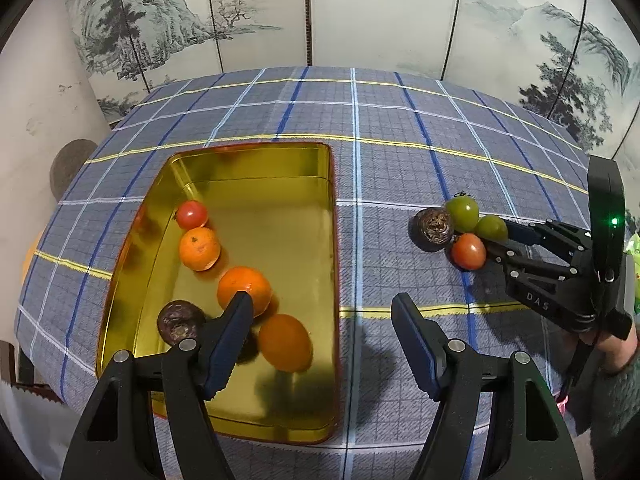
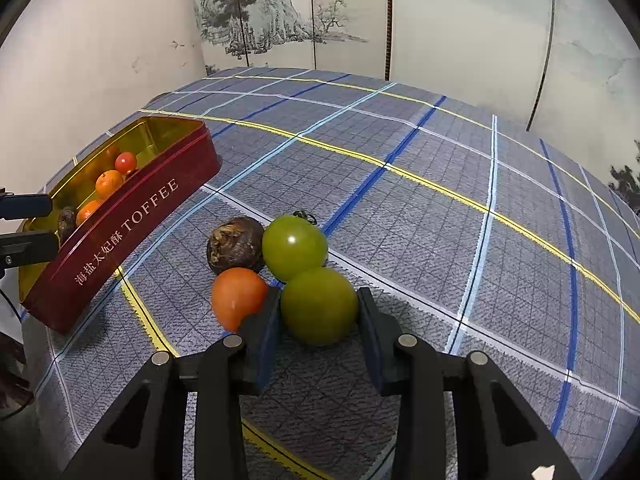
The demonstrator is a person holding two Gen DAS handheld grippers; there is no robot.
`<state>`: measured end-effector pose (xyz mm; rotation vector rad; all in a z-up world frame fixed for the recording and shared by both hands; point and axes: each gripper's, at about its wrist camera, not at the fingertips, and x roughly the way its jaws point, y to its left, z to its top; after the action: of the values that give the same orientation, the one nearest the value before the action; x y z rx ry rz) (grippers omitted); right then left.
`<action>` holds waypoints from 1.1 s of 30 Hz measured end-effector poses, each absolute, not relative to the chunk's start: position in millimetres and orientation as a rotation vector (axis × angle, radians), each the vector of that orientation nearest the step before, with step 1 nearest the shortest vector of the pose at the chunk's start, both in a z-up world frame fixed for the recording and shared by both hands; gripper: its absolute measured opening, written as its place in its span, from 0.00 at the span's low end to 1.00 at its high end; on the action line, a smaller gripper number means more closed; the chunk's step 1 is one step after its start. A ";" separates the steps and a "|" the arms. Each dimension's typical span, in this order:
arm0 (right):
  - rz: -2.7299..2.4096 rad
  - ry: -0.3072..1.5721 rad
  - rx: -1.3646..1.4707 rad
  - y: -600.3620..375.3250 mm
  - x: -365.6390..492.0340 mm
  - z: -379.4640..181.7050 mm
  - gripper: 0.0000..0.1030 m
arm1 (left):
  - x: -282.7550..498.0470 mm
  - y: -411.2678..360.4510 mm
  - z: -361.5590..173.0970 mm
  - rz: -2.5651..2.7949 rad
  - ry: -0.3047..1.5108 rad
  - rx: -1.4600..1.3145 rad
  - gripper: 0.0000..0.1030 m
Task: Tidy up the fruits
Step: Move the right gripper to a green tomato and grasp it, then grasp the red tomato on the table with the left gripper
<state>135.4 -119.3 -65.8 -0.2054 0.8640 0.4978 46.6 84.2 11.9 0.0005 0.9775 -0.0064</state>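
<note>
- A checked cloth (image 1: 400,168) covers the worktop before a painted screen (image 1: 360,12).
- Left, the toffee tin (image 1: 332,240) runs lengthwise away from the left gripper (image 1: 322,312), whose jaws hang open, empty, over its near right edge.
- Right of the tin, past bare cloth, the right gripper (image 2: 318,312) has its jaws closed on a green tomato (image 2: 318,306).

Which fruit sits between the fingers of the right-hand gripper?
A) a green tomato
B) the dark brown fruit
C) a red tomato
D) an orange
A: in the right wrist view the right gripper has closed its pads on either side of the nearer green tomato, while the red tomato lies just outside its left finger.
</note>
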 end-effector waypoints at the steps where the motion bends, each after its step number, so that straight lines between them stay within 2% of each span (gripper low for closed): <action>1: 0.485 0.863 -0.204 -120.5 134.7 -65.5 0.33 | 47.4 81.9 12.2 -0.007 0.975 0.002 0.70; 12: 0.332 0.868 -0.135 -164.0 127.6 -57.5 0.32 | 64.1 47.4 15.6 -0.038 0.947 0.003 0.70; 33: 0.128 0.882 -0.038 -256.0 106.4 -61.4 0.33 | 100.4 -19.0 -25.6 -0.119 1.002 0.016 0.70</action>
<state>106.4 -256.0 -61.4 -0.0382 0.8821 0.1283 100.4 -19.0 -25.6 0.0161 1.0021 -0.1189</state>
